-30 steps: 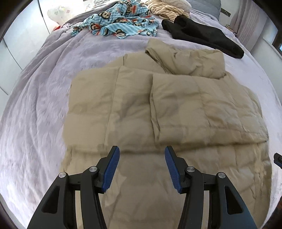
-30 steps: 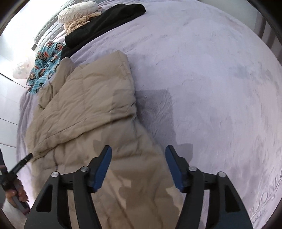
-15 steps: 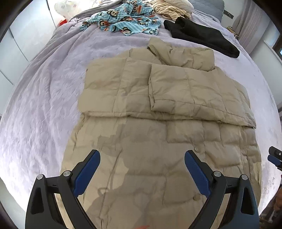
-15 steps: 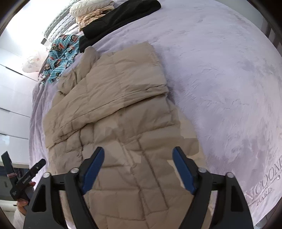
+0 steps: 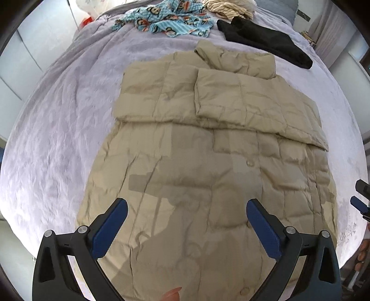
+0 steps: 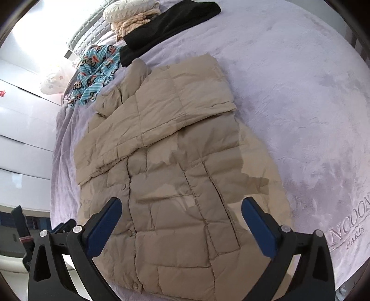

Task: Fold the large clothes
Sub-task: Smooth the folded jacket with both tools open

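A beige quilted puffer jacket (image 5: 208, 162) (image 6: 175, 166) lies flat on the lilac bedspread (image 5: 57, 129) (image 6: 300, 97), both sleeves folded across its chest and the collar at the far end. My left gripper (image 5: 186, 209) hovers above the jacket's lower half. Its jaws are opening wide with nothing between the blue pads. My right gripper (image 6: 181, 209) hangs over the jacket's hem on the right side. Its jaws are also opening and hold nothing. Part of the right gripper (image 5: 360, 196) shows at the left wrist view's right edge.
At the head of the bed lie a blue monkey-print garment (image 5: 166, 19) (image 6: 97, 69), a black garment (image 5: 266, 41) (image 6: 166, 25) and a cream striped pile (image 5: 229, 8) (image 6: 131, 16). White cupboards (image 6: 20, 129) stand beside the bed. Bare bedspread stretches to the jacket's right.
Both grippers have opened from half-shut to wide and lifted back from the jacket. More of the jacket's lower half and hem now shows in both views.
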A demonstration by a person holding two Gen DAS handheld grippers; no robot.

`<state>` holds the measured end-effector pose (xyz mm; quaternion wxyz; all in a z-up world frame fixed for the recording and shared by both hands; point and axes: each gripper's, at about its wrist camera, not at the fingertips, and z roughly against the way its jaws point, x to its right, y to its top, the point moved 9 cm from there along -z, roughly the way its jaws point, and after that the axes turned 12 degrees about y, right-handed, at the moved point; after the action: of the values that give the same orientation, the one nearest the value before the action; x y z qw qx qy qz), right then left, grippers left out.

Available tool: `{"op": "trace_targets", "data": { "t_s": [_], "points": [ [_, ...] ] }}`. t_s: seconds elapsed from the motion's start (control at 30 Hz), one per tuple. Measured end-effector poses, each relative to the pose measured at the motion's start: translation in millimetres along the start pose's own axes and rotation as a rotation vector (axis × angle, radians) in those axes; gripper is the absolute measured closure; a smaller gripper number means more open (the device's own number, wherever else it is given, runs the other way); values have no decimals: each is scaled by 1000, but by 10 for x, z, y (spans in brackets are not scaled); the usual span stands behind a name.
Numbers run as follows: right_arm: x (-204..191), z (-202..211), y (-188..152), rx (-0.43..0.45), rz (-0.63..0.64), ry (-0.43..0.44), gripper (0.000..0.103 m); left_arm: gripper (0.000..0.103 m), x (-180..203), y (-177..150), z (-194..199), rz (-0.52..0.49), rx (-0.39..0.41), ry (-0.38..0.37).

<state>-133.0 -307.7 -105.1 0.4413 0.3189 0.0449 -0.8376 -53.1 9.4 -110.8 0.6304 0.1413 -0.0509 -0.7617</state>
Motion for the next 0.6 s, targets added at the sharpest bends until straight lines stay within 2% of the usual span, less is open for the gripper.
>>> {"op": "trace_targets", "data": {
  "t_s": [0.17,0.27,0.33,0.47,0.6],
  "points": [
    [-54,-20,-138,-11,-29,39,0,0,-102,-150,24,5,-8,45],
    [-32,-150,-330,-114,-71,48,0,0,-185,-257,9,9,-26,55],
    [3,-216,-454,-151,-100,44,0,0,-219,-343,-10,6,-46,29],
    [27,-314,-691,-193,-173,75,0,0,-335,-513,-42,1,-53,27],
    [69,-341,-898,-183,-230,67,0,0,-427,-670,-128,-7,-66,11]
  ]
}}
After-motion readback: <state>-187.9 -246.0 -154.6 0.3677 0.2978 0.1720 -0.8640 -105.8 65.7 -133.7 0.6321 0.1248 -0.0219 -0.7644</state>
